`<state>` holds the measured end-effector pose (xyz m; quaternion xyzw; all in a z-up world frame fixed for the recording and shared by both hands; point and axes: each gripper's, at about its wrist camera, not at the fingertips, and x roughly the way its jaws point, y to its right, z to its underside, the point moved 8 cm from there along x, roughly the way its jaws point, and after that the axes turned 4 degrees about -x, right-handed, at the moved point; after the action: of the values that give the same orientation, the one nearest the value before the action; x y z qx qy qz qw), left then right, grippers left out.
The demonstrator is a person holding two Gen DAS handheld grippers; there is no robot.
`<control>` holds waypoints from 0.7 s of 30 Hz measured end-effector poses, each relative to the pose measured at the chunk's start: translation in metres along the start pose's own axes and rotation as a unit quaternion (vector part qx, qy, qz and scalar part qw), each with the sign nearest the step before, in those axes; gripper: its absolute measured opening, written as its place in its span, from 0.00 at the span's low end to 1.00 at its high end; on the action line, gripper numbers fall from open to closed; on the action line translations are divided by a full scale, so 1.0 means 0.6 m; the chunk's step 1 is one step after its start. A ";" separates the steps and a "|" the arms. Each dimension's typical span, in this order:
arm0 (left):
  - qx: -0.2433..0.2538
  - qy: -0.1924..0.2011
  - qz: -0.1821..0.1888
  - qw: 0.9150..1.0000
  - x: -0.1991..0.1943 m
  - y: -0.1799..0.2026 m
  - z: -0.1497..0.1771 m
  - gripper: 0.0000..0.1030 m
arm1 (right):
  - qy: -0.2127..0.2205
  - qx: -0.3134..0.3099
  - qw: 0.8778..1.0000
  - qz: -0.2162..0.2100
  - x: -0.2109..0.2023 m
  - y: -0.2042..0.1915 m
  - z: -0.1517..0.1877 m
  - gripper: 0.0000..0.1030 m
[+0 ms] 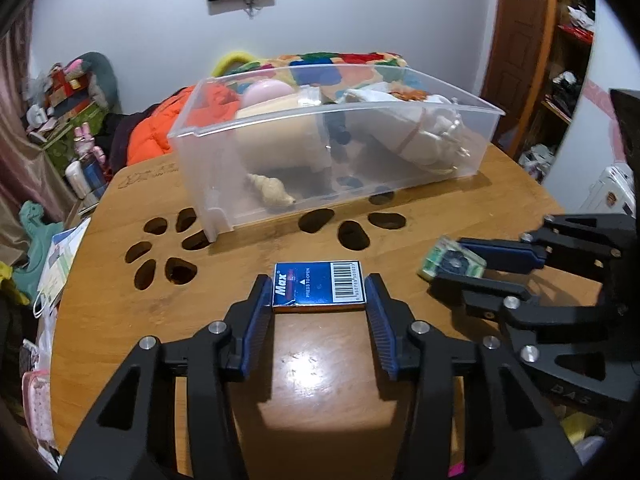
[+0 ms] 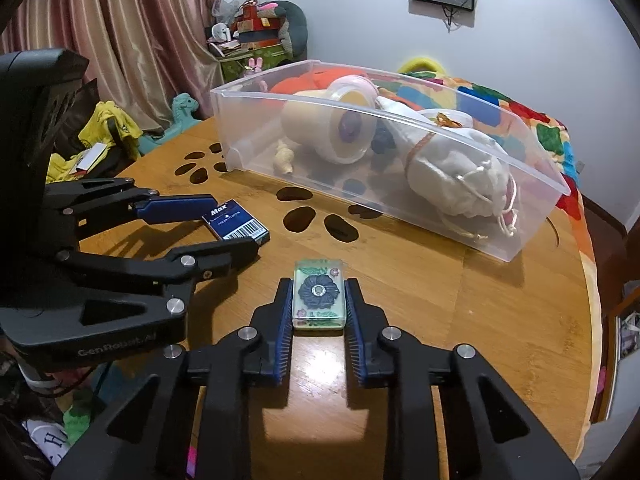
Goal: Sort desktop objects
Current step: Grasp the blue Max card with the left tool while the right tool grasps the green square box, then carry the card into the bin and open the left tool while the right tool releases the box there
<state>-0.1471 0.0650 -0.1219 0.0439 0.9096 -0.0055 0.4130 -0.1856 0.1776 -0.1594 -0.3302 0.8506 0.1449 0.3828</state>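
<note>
I have the bin (image 1: pixel 200 128) on the table (image 1: pixel 460 208) partly filled; my left gripper (image 1: pixel 319 300) jaws clamp the blue staple box (image 1: pixel 319 288), my right gripper (image 2: pixel 318 306) jaws grip the flower tile (image 2: pixel 318 294); both remain unbinned.

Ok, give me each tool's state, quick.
Left tool: closed on the blue Max box, on the table.
Right tool: closed on the clear flower tile, on the table.

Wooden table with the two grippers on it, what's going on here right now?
A person is sorting small things with two handheld grippers. The left gripper brackets a blue Max box lying on the wooden table. The right gripper clamps a clear tile with a dark flower. Behind them stands a clear plastic bin already holding a seashell and a white pouch.
</note>
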 end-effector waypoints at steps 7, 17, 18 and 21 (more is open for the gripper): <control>0.001 0.013 0.003 1.000 -0.017 0.004 -0.009 0.45 | 0.017 0.008 1.000 0.006 -0.025 0.010 -0.007 0.22; 0.014 0.063 0.010 0.998 -0.067 0.015 -0.063 0.45 | 0.061 0.004 0.998 0.032 -0.089 0.027 -0.051 0.22; 0.015 0.067 0.011 0.998 -0.071 0.015 -0.068 0.45 | 0.064 0.003 0.997 0.035 -0.092 0.029 -0.055 0.22; 0.017 0.079 0.011 0.997 -0.082 0.014 -0.084 0.45 | 0.074 0.001 0.996 0.044 -0.103 0.036 -0.070 0.22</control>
<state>-0.1521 0.0721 -0.0512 0.0611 0.9387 -0.0134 0.3390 -0.1930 0.2006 -0.0854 -0.3021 0.8902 0.1355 0.3130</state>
